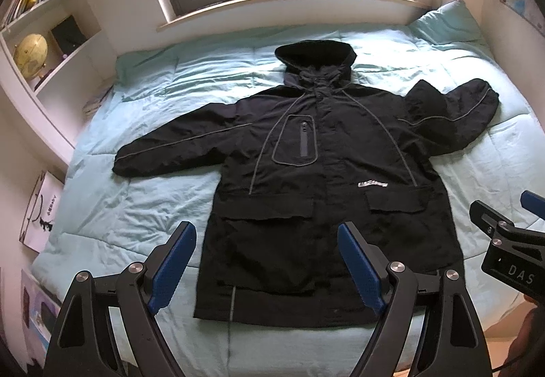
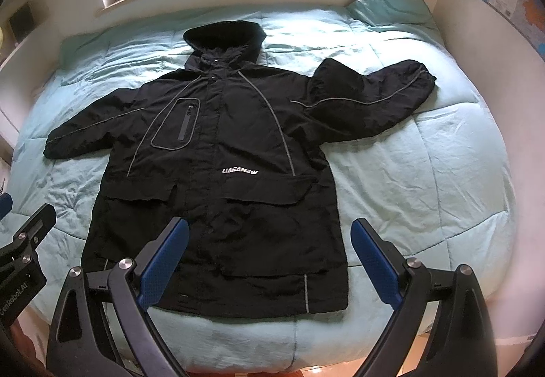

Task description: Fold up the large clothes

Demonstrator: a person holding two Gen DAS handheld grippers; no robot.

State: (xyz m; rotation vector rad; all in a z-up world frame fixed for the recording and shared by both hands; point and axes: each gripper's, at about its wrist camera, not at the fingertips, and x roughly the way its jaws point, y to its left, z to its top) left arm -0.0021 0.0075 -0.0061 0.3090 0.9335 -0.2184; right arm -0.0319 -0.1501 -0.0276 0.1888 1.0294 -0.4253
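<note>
The left gripper [image 1: 267,261] hangs with its two blue-padded fingers [image 1: 173,268] spread wide, gripping nothing; the one black hooded jacket [image 1: 316,193] lies flat on the pale green quilt [image 1: 102,213] ahead of them, its hem between and below the fingertips. The right gripper [image 2: 269,257] is equally wide apart and empty, the jacket's lower right pocket [image 2: 272,206] showing between its fingers. One jacket, two sleeves, one pillow [image 2: 388,5].
</note>
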